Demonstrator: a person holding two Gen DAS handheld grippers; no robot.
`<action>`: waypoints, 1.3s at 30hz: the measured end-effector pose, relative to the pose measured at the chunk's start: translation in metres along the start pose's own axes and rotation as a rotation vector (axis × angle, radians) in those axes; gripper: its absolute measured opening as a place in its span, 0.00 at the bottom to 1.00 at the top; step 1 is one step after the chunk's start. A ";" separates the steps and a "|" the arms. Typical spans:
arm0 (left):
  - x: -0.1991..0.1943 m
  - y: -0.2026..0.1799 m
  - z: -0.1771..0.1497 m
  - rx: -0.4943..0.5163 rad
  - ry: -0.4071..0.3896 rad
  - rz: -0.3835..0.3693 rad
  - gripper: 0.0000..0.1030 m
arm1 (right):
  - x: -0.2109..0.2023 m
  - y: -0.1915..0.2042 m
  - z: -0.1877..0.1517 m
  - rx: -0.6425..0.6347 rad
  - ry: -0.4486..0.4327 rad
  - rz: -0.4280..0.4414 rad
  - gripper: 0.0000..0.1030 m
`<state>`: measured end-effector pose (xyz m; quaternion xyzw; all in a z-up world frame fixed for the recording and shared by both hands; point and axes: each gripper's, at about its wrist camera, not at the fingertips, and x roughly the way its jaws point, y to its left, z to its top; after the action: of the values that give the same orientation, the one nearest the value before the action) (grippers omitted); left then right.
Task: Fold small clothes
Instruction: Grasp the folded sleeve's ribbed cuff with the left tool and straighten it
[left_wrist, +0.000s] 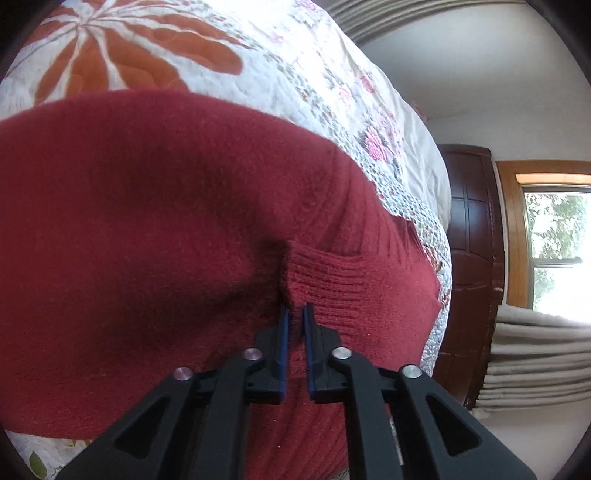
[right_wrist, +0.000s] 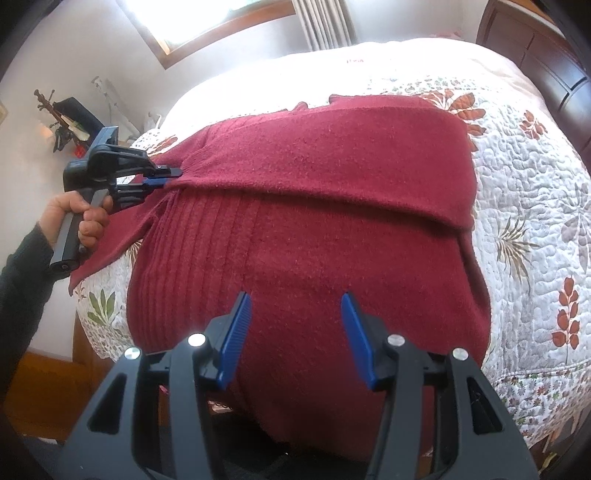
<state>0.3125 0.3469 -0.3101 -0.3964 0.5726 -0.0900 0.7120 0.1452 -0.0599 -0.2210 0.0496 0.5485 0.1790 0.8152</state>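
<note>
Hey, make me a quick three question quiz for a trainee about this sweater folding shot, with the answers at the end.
1. True or false: the right gripper is clamped on the red sweater.
2. Which gripper pinches the sweater's edge: A) left gripper B) right C) neither?
3. Fill in: the sweater lies on a floral ____.

Key: 1 false, its jaws stand open above the knit. 2 A. 3 quilt.
</note>
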 end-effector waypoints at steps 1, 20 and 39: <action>-0.008 0.000 0.000 -0.002 -0.032 0.021 0.14 | -0.001 0.000 0.001 0.001 -0.003 -0.001 0.52; -0.005 -0.017 -0.051 -0.077 -0.016 0.024 0.48 | -0.006 -0.016 0.000 0.064 -0.021 0.002 0.57; -0.026 -0.052 -0.004 0.123 -0.165 -0.044 0.10 | -0.005 -0.004 -0.005 0.040 -0.008 0.001 0.58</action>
<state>0.3171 0.3253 -0.2566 -0.3706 0.4965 -0.1074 0.7776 0.1393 -0.0656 -0.2197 0.0667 0.5486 0.1683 0.8162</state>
